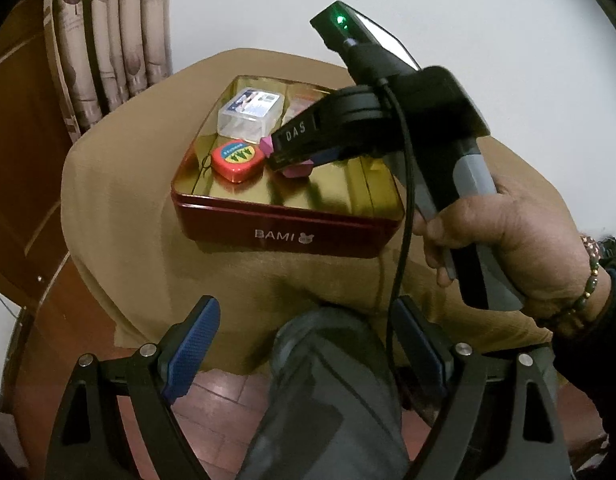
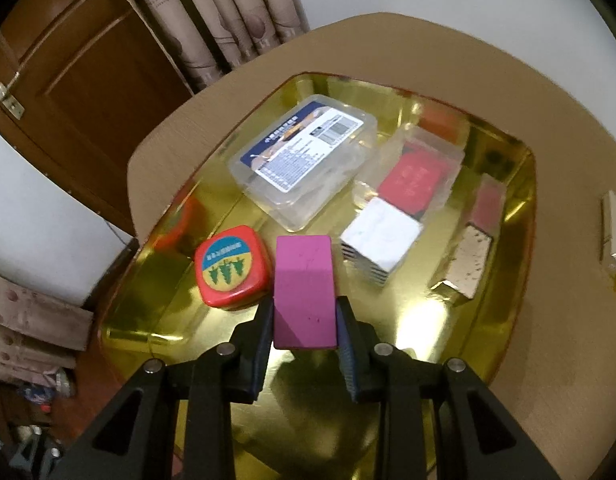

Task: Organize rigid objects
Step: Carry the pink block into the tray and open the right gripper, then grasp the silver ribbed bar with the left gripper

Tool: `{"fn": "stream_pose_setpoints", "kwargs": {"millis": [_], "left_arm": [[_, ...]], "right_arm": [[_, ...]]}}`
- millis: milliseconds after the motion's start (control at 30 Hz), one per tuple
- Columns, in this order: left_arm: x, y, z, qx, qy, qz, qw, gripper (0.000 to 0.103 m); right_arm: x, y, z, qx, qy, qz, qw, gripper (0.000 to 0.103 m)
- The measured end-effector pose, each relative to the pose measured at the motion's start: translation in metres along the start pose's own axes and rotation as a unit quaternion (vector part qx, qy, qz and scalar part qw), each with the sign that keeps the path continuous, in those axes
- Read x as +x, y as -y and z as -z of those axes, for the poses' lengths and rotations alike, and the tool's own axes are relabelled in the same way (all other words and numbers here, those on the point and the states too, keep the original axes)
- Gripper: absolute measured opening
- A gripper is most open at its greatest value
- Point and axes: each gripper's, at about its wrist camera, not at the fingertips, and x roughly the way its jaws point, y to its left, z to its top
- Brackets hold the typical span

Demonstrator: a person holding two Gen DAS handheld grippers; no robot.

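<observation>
A red tin (image 1: 228, 222) marked BAMI, gold inside (image 2: 403, 320), sits on a tan-covered table (image 1: 120, 208). My right gripper (image 2: 304, 320) is shut on a magenta block (image 2: 304, 288) and holds it low over the tin's floor, right beside a red square case (image 2: 232, 268) with a blue and yellow label. In the left wrist view a hand (image 1: 507, 236) holds that right gripper (image 1: 284, 156) reaching into the tin, with the magenta block (image 1: 298, 171) at its tip. My left gripper (image 1: 306, 344) is open near the table's front edge, with nothing held.
Also in the tin are a clear labelled plastic box (image 2: 304, 164), a clear case of red cards (image 2: 415, 172), a white-topped stack (image 2: 381, 240) and a silver block (image 2: 467, 264). Curtains (image 1: 108, 40) and a wooden door (image 2: 80, 60) stand behind. A grey-trousered knee (image 1: 327, 380) lies below my left gripper.
</observation>
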Motion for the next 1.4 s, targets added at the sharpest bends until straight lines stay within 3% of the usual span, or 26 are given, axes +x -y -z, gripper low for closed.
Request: {"fn": "stream_pose_setpoints", "kwargs": {"millis": [200,333,433,533,633,800,867,1033,1133,1233,1333,1400], "left_arm": [[0.004,0.004,0.000,0.005,-0.002,-0.009,0.9999,0.085],[0.004,0.007,0.003,0.016,0.003,-0.013,0.9998,0.085],[0.004,0.013,0.005,0.027,0.003,-0.012,0.9996,0.085],[0.002,0.023,0.005,0.041,0.004,-0.005,0.9992,0.085],[-0.002,0.040,-0.003,0.054,0.002,0.020,0.9983,0.085],[-0.003,0.082,-0.063,0.071,0.015,0.070,0.9948,0.085],[0.006,0.102,-0.101,0.075,0.017,0.079,0.9939,0.085],[0.057,0.149,-0.181,0.082,0.004,0.074,0.9938,0.085],[0.109,0.171,-0.226,0.089,-0.015,0.044,0.9949,0.085],[0.155,0.185,-0.249,0.101,-0.049,0.033,0.9931,0.081],[0.200,0.192,-0.265,0.090,-0.100,0.038,0.9902,0.066],[0.224,0.195,-0.271,0.086,-0.123,0.034,0.9881,0.064]], "right_arm": [[-0.019,0.002,0.007,-0.001,0.030,-0.002,1.000,0.038],[-0.059,0.012,0.027,0.008,0.089,-0.016,0.996,0.038],[-0.093,0.041,0.056,0.026,0.136,-0.010,0.990,0.039],[-0.116,0.087,0.092,0.048,0.161,0.067,0.983,0.051],[-0.123,0.147,0.128,0.069,0.147,0.168,0.972,0.053],[-0.134,0.237,0.179,0.095,0.116,0.301,0.942,0.053],[-0.138,0.258,0.195,0.096,0.116,0.325,0.934,0.053],[-0.153,0.278,0.219,0.126,0.156,0.299,0.933,0.053],[-0.157,0.278,0.223,0.127,0.168,0.291,0.933,0.053],[-0.163,0.276,0.227,0.133,0.184,0.271,0.935,0.055],[-0.171,0.279,0.232,0.150,0.207,0.242,0.936,0.056],[-0.176,0.280,0.236,0.157,0.220,0.232,0.934,0.056]]}}
